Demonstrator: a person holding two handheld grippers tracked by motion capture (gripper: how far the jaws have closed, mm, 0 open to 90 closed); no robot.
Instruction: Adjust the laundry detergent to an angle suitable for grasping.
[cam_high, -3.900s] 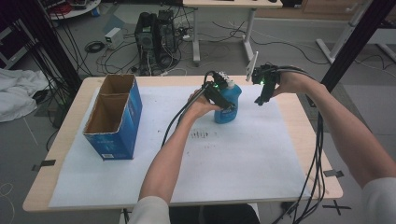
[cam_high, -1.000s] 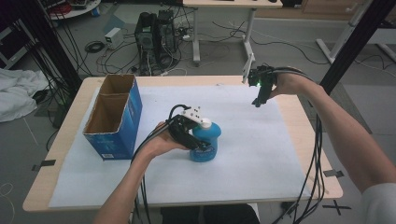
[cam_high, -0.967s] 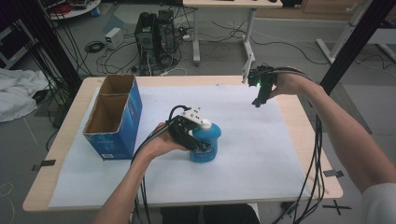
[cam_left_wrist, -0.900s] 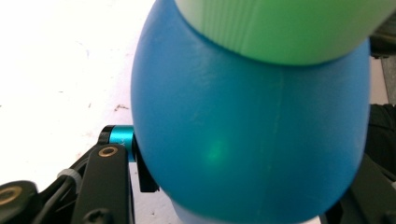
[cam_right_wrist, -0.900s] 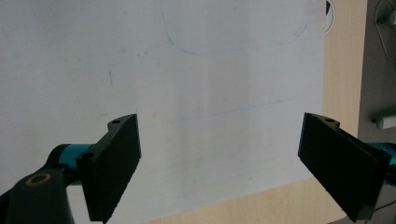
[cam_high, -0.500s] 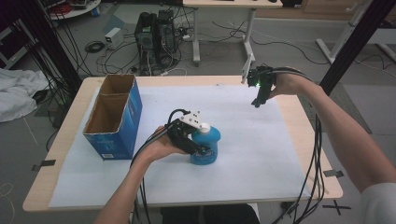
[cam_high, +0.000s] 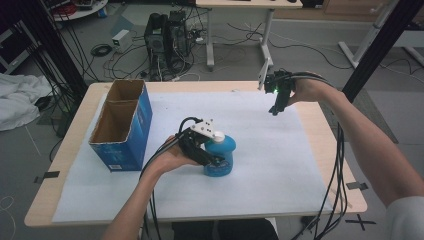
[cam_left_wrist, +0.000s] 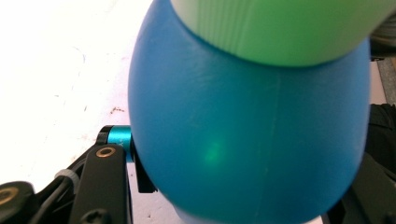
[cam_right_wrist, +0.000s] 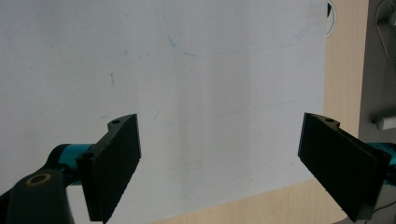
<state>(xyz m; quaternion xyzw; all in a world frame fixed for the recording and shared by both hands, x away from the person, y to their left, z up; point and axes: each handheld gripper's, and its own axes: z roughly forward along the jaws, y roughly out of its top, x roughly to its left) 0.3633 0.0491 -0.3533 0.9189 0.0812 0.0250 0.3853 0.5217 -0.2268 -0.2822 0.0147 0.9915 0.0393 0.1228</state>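
A blue bottle with a pale cap stands on the white sheet near the table's middle. My left gripper is shut on the bottle's round body from its left side. In the left gripper view the blue bottle swells between the jaws, its pale green cap at the top. My right gripper hangs above the far right of the sheet. It is open, and in the right gripper view only white paper lies in the right gripper gap.
An open blue cardboard box with two compartments stands at the left on the table. A white paper sheet covers most of the tabletop. Cables trail off the right edge. Computers and another desk sit on the floor beyond.
The left gripper carried the bottle from the far middle of the table down to the near middle, and over the last second it shifted slightly. The right gripper stayed in place, open.
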